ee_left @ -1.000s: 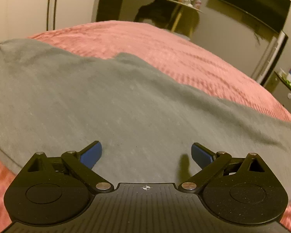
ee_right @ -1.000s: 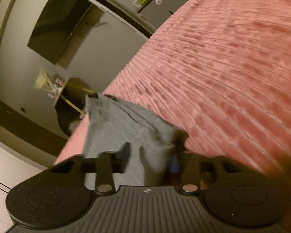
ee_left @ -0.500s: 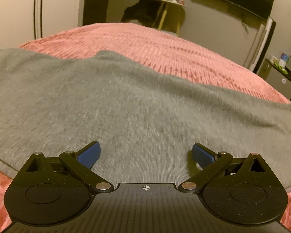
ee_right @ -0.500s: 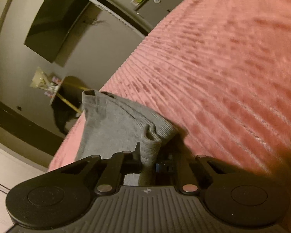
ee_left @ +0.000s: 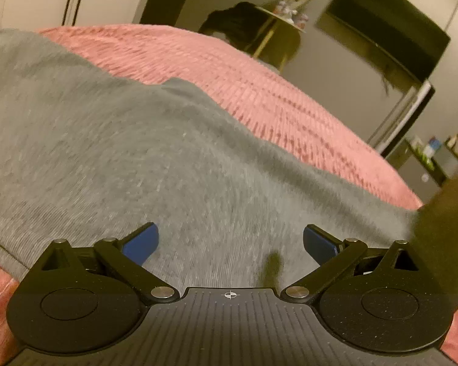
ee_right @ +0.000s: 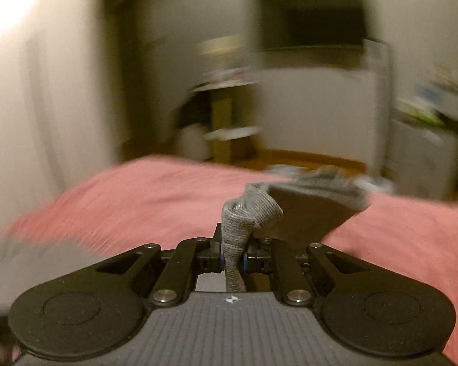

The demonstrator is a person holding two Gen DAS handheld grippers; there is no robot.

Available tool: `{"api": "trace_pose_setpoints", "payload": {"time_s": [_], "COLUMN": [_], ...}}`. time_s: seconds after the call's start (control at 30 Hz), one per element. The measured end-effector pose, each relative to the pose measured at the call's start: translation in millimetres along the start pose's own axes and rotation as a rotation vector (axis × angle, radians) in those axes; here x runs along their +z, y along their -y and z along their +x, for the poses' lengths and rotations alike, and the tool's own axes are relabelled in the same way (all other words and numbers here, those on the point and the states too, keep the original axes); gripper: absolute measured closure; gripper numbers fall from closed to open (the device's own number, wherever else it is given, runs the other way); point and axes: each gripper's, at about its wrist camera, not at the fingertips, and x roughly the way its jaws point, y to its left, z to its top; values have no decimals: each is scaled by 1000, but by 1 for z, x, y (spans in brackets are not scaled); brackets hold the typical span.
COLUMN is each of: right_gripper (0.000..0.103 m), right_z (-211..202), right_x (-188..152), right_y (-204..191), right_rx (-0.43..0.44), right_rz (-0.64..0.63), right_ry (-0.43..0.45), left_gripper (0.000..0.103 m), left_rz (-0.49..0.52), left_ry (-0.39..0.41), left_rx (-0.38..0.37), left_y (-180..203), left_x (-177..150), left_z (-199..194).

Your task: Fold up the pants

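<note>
The right claw (ee_right: pixel 232 257) grips a bunched end of the gray pants (ee_left: pixel 155 164), lifted over the pink bed (ee_left: pixel 259 100). The left claw (ee_left: pixel 228 241) hangs wide above flat cloth. Folding seems barely begun.

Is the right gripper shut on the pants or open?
Shut on them: the right gripper has its jaws closed on a bunched gray fold of the pants, raised above the pink bedspread.

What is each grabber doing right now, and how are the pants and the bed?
Left gripper: open, fingers spread over the cloth, holding nothing.
Right gripper: shut on a bunched edge of the pants.
Gray pants: mostly lying on the bed, one end lifted.
Pink bedspread: spread out under the pants.
</note>
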Motion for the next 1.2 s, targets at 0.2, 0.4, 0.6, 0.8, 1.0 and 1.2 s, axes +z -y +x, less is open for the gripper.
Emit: {"api": "trace_pose_setpoints", "payload": {"time_s": [0.2, 0.4, 0.6, 0.8, 1.0, 1.2], "right_gripper": [90, 46, 46, 93, 51, 54], "right_z": [44, 61, 16, -4, -47, -54], "right_x": [-75, -95, -95, -158, -173, -200], "right_y": [-119, -131, -43, 37, 39, 51], "right_rx": [259, 279, 211, -49, -85, 37], "right_rz": [-228, -115, 385, 842, 991, 1183], "right_ry": [-260, -445, -289, -271, -198, -241], "left_gripper": [0, 0, 0, 0, 0, 0], "left_rz": [-40, -30, -44, -16, -71, -165], "left_ry": [-2, -33, -72, -125, -205, -288], "left_rx": [-59, -146, -255, -322, -442, -544], "left_y": [-7, -4, 0, 9, 11, 17], "left_x": [2, 2, 1, -4, -5, -8], "left_z": [-4, 0, 10, 16, 24, 38]}}
